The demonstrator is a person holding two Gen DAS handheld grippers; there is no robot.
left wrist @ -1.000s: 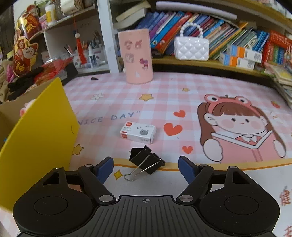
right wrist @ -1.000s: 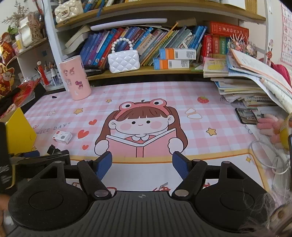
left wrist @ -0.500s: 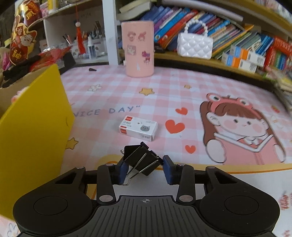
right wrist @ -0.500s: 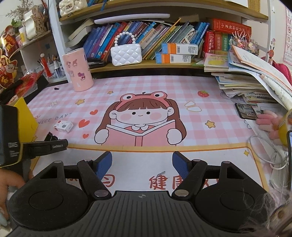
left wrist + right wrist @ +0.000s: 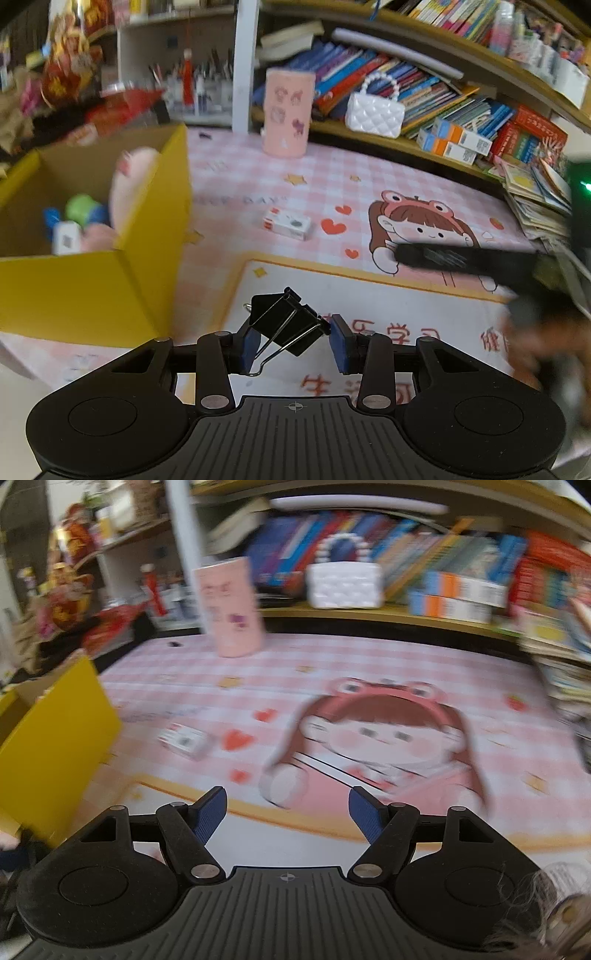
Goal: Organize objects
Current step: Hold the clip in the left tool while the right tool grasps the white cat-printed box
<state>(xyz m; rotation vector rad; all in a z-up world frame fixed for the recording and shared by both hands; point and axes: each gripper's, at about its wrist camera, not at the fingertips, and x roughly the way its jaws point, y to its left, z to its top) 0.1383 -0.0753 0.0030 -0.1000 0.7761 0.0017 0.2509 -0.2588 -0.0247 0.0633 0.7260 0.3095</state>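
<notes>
Left wrist view: the left gripper (image 5: 293,343) is closed on a black binder clip (image 5: 286,321), its blue pads (image 5: 249,349) pressing the clip's two sides; the clip sits tilted, its wire handles pointing down toward the tool body, and it is lifted clear of the pink checked desk mat (image 5: 332,177). To the left stands an open yellow cardboard box (image 5: 159,229) holding a pink plush toy (image 5: 129,181), a green and blue item (image 5: 83,210) and a small white piece (image 5: 66,236), all blurred. On the mat beyond the clip lies a small white staple box (image 5: 286,223), near red heart prints. A pink cylinder cup (image 5: 288,112) stands upright at the back of the mat, and a white quilted purse (image 5: 375,112) sits on the shelf in front of rows of books (image 5: 436,92). A dark blurred object crosses the right side. In the right wrist view, much smeared by motion, the right gripper (image 5: 288,816) has its fingers spread wide with nothing between them, above the mat's lower edge; the staple box (image 5: 183,740) lies ahead to the left, and the yellow box (image 5: 55,753) stands at the left.
</notes>
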